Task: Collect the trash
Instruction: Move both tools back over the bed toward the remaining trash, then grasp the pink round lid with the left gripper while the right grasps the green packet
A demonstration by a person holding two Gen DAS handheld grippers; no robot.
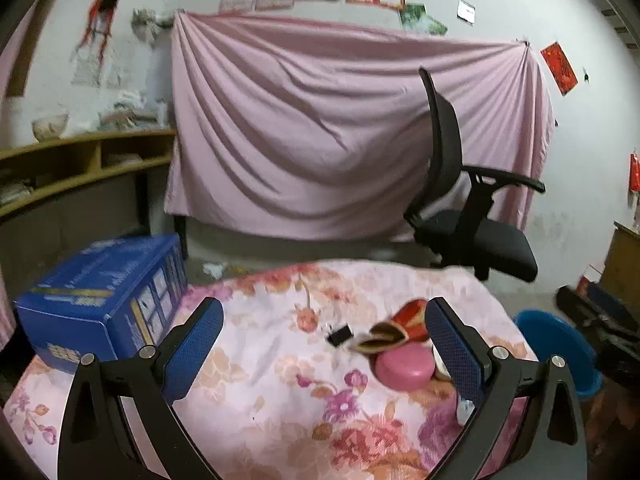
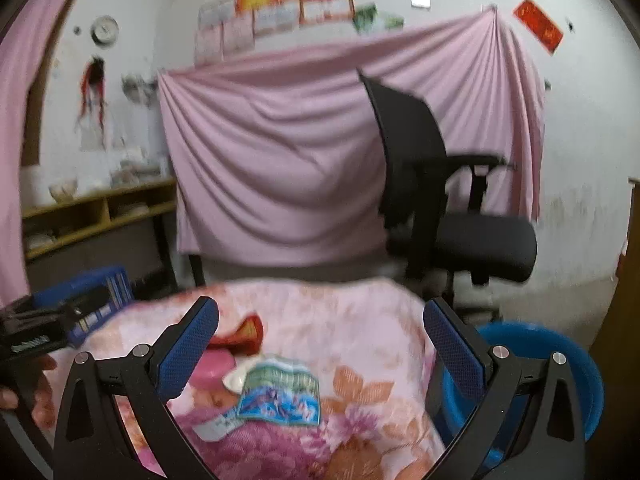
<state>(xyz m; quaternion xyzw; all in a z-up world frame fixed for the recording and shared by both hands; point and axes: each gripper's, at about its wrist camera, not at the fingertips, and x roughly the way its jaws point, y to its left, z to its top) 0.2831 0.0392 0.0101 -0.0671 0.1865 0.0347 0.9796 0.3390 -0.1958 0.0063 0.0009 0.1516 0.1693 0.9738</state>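
Note:
Trash lies on a table with a flowered cloth [image 1: 280,400]. In the left wrist view I see a red wrapper [image 1: 412,318], a brown and gold wrapper [image 1: 382,338], a pink round lid [image 1: 405,366] and a small black piece [image 1: 340,336]. My left gripper [image 1: 324,344] hangs open above the cloth, its right finger [image 1: 454,350] beside the lid. In the right wrist view a green and blue packet [image 2: 280,394] lies between the fingers of my open right gripper [image 2: 320,344], with a white scrap [image 2: 236,378], the pink lid [image 2: 212,370] and the red wrapper [image 2: 244,334] behind it.
A blue bucket [image 2: 552,360] stands on the floor right of the table. A blue box [image 1: 104,296] sits on the table's left corner. A black office chair [image 1: 460,200] and a pink draped sheet [image 1: 320,128] stand beyond. A hand [image 2: 20,392] shows at left.

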